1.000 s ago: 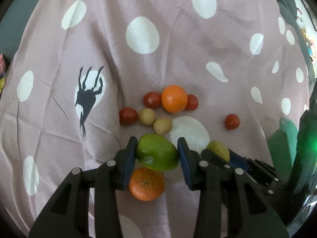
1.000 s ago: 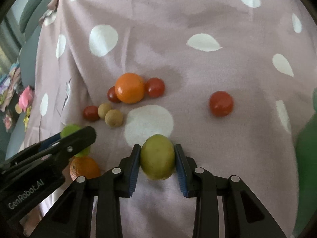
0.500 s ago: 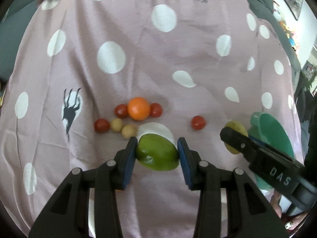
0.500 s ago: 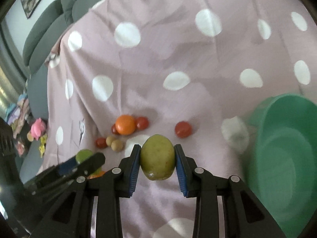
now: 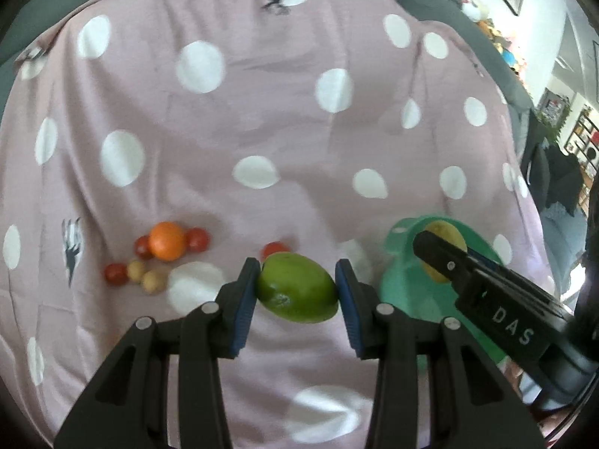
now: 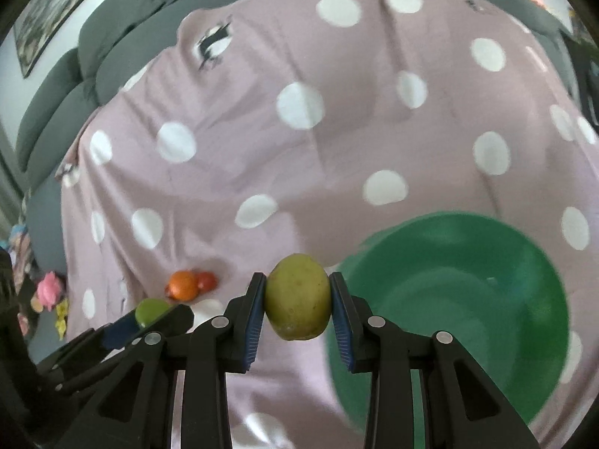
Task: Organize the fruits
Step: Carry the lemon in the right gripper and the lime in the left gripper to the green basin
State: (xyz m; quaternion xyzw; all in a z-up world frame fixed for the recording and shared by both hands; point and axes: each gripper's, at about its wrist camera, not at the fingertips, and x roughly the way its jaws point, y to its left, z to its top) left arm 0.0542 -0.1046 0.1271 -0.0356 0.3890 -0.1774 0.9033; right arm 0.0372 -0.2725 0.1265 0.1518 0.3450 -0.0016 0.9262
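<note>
Closest to me, my left gripper point(image 5: 296, 289) is clamped on the smooth green oval fruit point(image 5: 295, 288), its blue pads pressing both ends and holding it up off the pink cloth with white polka dots point(image 5: 262, 119). My right gripper point(image 6: 298, 297) is likewise closed on the yellow-green speckled round fruit point(image 6: 298, 296), gripped by its sides. In the left wrist view I see that fruit point(image 5: 447, 237) poised over the rim of the round green plastic bowl point(image 5: 397, 284); in the right wrist view the bowl point(image 6: 468, 299) sits just right of the held fruit.

Further out on the cloth lies a single small red tomato point(image 5: 275, 250), partly hidden behind the green fruit. To the left sits a cluster: a round orange citrus fruit point(image 5: 167, 241) flanked by two red tomatoes, with another red tomato and two small tan round fruits point(image 5: 146, 276) nearer me. Beyond the cloth rise grey sofa cushions point(image 6: 93, 71).
</note>
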